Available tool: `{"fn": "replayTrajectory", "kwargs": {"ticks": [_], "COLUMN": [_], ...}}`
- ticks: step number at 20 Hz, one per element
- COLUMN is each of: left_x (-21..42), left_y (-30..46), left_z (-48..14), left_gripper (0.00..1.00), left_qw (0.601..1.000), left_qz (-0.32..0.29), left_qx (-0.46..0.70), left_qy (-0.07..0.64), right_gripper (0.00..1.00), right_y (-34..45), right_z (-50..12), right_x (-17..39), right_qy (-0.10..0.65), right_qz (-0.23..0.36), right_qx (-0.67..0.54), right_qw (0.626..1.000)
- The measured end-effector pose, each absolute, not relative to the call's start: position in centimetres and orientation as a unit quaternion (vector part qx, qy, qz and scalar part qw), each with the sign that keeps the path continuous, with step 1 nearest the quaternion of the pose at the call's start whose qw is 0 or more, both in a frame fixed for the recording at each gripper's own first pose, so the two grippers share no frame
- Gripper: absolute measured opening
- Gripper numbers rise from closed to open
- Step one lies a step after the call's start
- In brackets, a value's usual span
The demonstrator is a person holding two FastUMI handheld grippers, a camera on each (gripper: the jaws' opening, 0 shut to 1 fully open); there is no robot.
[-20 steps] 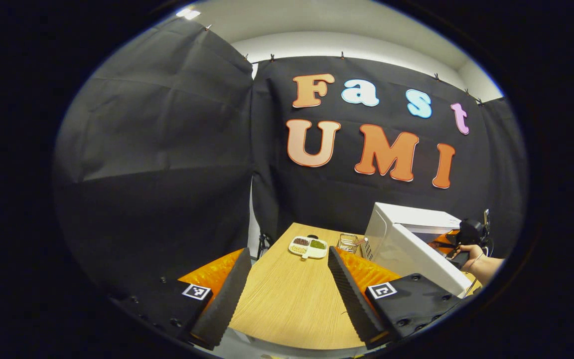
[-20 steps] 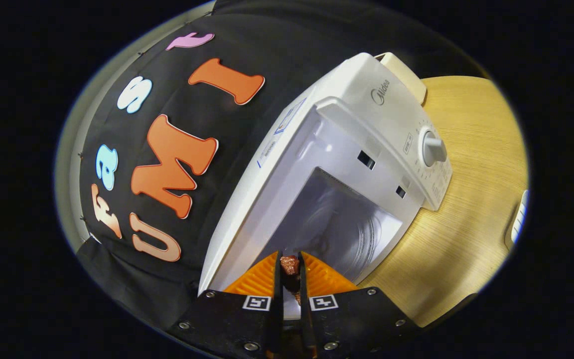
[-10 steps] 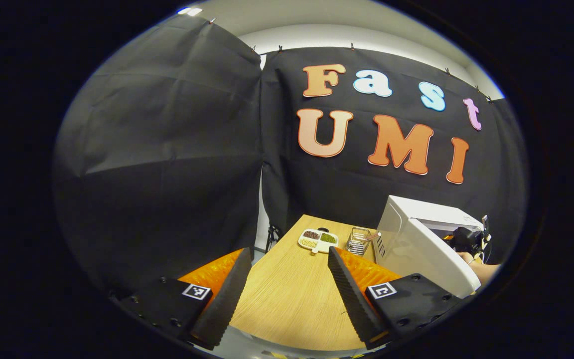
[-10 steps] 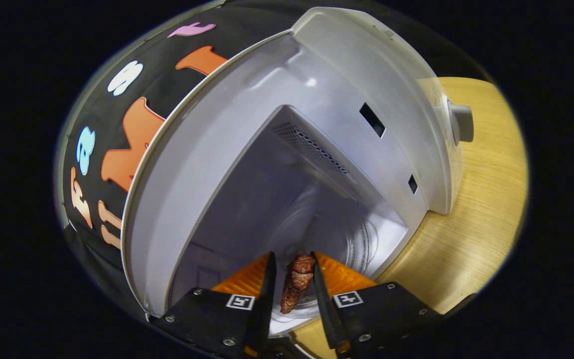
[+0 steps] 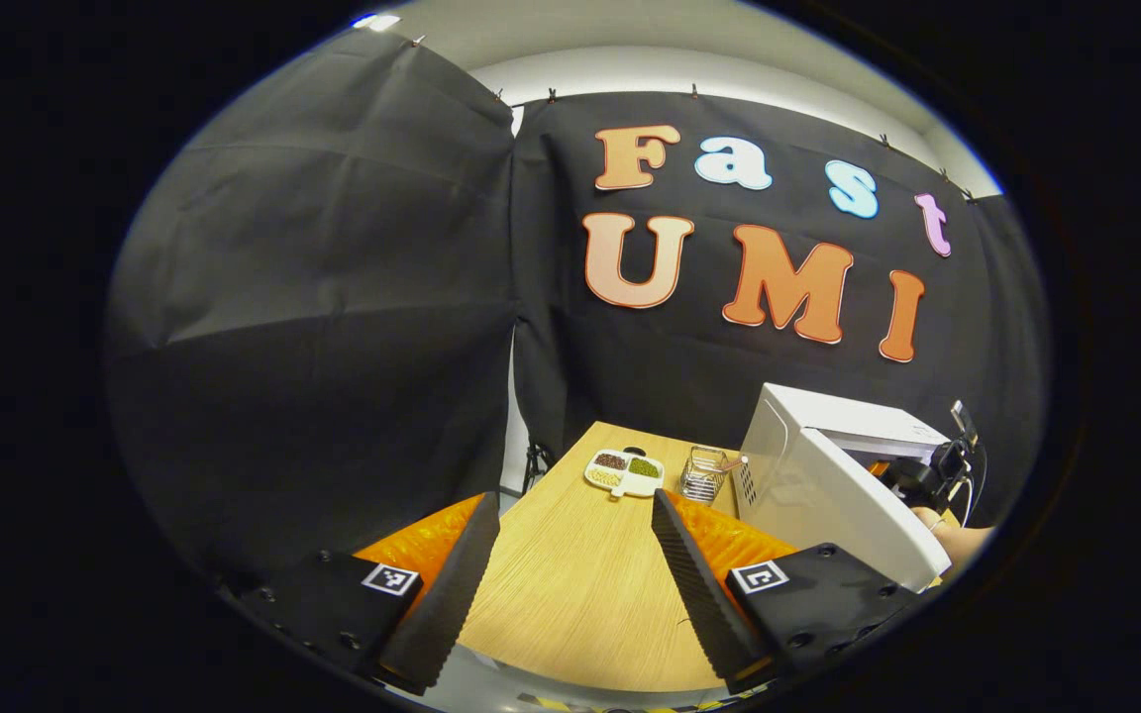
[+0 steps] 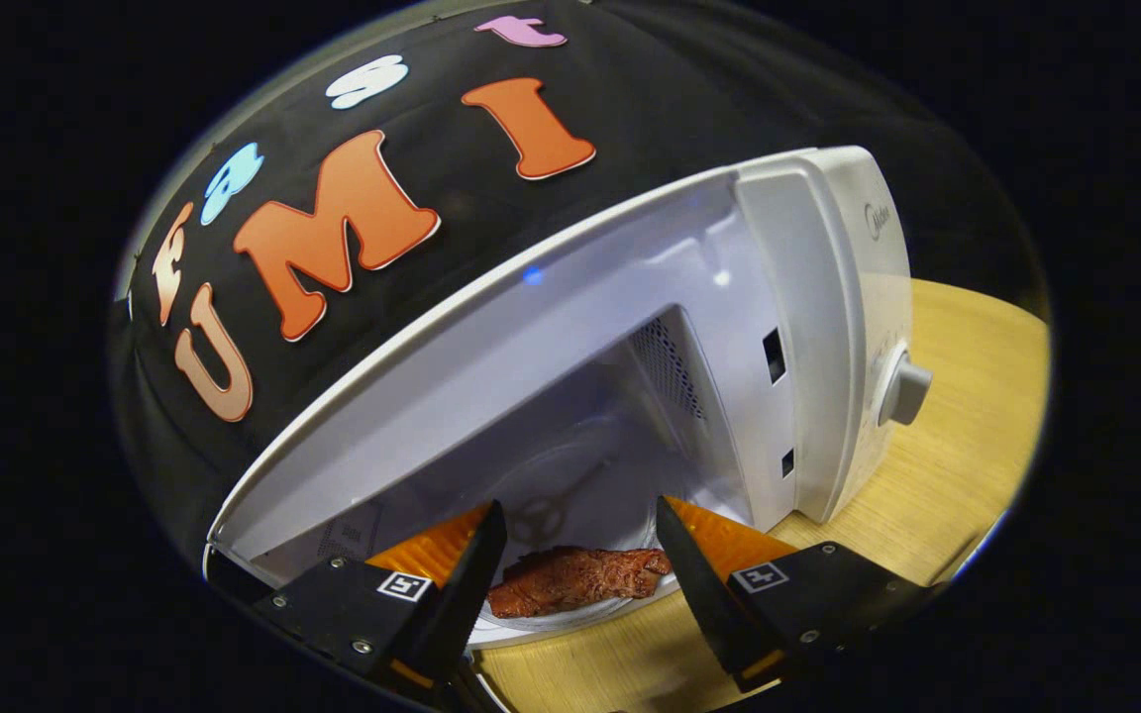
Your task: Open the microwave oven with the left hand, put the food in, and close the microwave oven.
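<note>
My right gripper has its jaws spread wide, and the food, a lumpy, glossy reddish-brown piece of meat, lies between the fingers on the round pale turntable just inside the microwave oven. I cannot tell whether either finger touches it. My left gripper is open too, holding nothing, over the wood-grain table, with the oven's open door off to its right side. The risk I judge now is dragging the meat out as I back the right gripper away: the ribbed fingers sit close on both sides, and the piece rests near the turntable's front edge. The oven shell is smooth white with a round knob; a careless door swing from the left could clip my right hand.
</note>
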State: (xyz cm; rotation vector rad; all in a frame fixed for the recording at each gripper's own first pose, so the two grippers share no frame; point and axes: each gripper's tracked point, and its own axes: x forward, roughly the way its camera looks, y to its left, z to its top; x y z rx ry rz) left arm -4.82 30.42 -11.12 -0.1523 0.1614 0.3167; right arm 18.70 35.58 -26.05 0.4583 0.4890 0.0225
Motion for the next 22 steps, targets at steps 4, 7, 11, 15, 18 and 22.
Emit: {"fn": "replayTrajectory", "kwargs": {"ticks": [4,7,11,15,18,22], "left_x": [-6.4,-7.3,-8.2,-8.1,-7.4,-5.8], "left_y": [30.0,29.5,28.6,27.5,26.2,24.7], "left_z": [-10.6,-10.5,-10.6,-10.6,-10.6,-11.6], "left_gripper": [0.99,0.99,0.96,0.96,0.96,0.96], "left_qw": [0.983,0.985,0.988,0.991,0.994,0.995], "left_qz": [0.152,0.142,0.121,0.099,0.079,0.057], "left_qx": [-0.071,-0.07,-0.066,-0.063,-0.047,-0.057], "left_qy": [0.074,0.068,0.063,0.058,0.055,0.06], "right_gripper": [0.94,0.94,0.94,0.94,0.94,0.94], "right_y": [34.7,33.3,30.8,28.1,25.7,22.5], "right_z": [-23.5,-21.1,-16.9,-11.7,-7.9,-3.7], "right_x": [16.9,15.0,12.2,9.5,8.2,7.1], "right_qy": [0.218,0.2,0.168,0.131,0.111,0.084], "right_qz": [0.03,0.049,0.074,0.095,0.098,0.089], "right_qx": [0.182,0.153,0.103,0.072,0.065,0.063], "right_qw": [0.958,0.967,0.978,0.984,0.987,0.99]}}
